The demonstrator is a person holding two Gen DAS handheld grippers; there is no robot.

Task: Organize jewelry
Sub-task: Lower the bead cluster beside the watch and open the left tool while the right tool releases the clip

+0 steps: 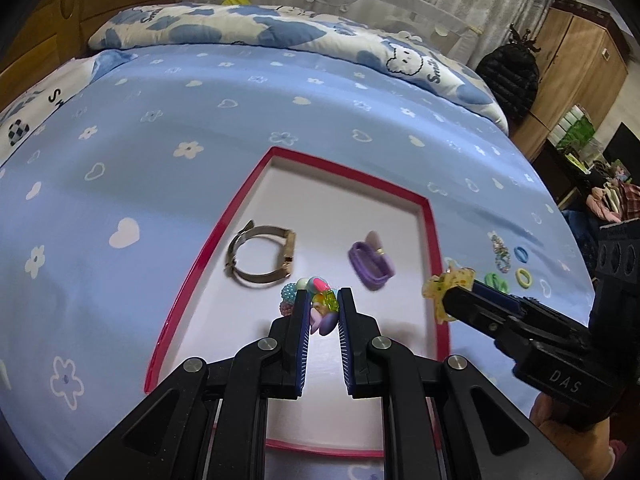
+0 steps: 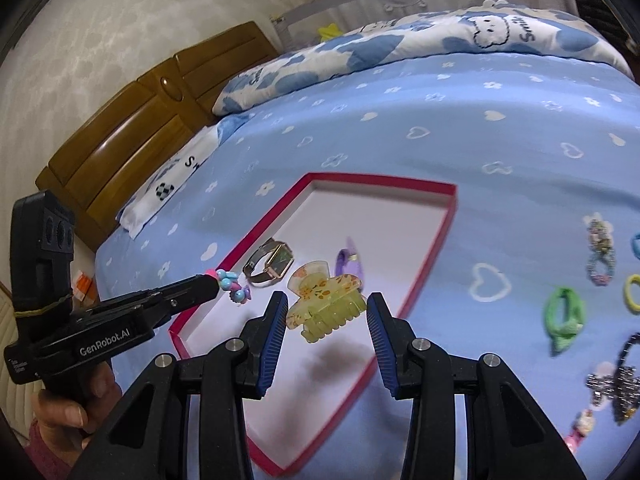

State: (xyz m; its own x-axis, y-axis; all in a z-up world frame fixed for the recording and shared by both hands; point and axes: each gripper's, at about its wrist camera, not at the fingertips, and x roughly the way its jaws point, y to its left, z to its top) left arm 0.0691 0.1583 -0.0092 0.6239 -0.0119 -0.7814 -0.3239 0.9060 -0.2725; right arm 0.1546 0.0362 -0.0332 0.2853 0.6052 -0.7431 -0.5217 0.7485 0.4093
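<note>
Left wrist view: left gripper (image 1: 325, 300) clenches a beaded bracelet (image 1: 308, 294) above the red tray (image 1: 188, 288), right gripper (image 2: 327, 308) grasps a yellow claw clip (image 2: 326, 304); watch (image 1: 262, 254) and purple tie (image 1: 372, 262) are placed ahead, hair ties (image 2: 564, 316) right remain.

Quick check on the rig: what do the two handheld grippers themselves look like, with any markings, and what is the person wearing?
Both are black plastic pistol-grip tools with ribbed blue pads and silver pivot pins. The left gripper reads "GenRobot.AI" in white, with a yellowish band round its rear block. The right gripper shows raised "DAS" lettering. A pinkish-red sleeve shows at the left wrist.
</note>
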